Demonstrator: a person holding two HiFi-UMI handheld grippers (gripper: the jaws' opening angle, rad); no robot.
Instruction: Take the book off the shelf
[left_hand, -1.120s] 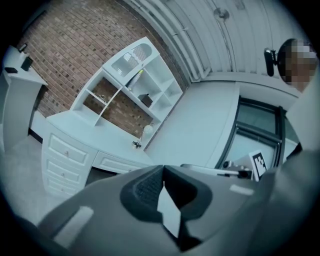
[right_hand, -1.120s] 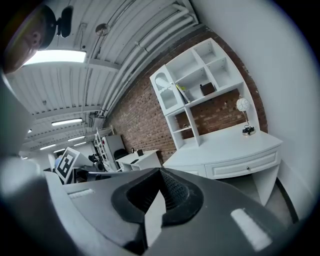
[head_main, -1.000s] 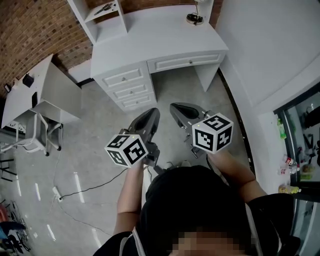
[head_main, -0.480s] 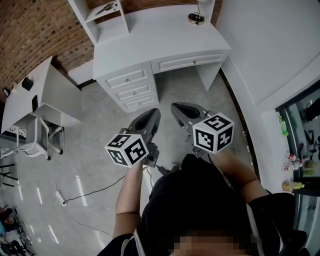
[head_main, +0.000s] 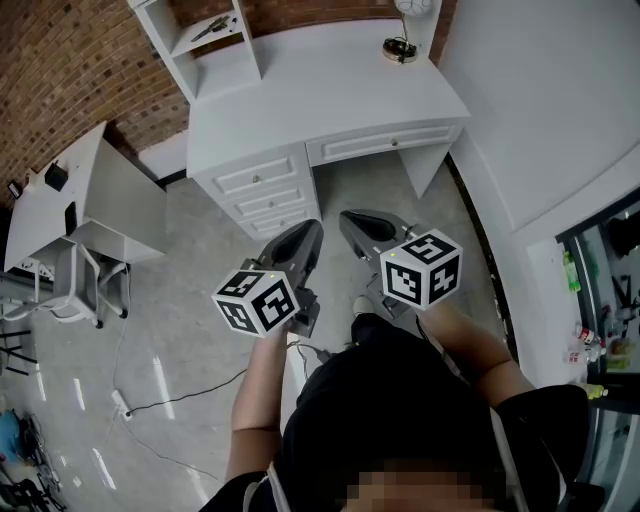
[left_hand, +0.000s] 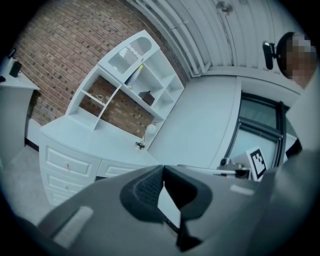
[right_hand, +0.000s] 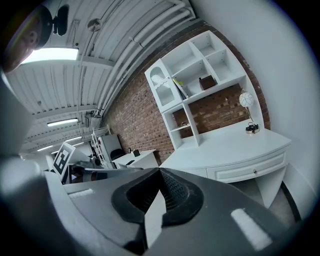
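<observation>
The book (right_hand: 179, 88) is thin, with a yellowish-green edge; it leans tilted, not upright, in an open upper compartment of the shelf (right_hand: 192, 125), just beside the arched-front compartment; the shelf is white, with many open compartments, and stands upright at the back of the desk (right_hand: 225, 145); the book's cover is too small to make out.

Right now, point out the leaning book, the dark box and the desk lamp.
book (right_hand: 179, 88): right gripper view, middle of its leaning edge.
dark box (right_hand: 206, 81): right gripper view, its front face.
desk lamp (right_hand: 245, 99): right gripper view, its round white shade.
</observation>
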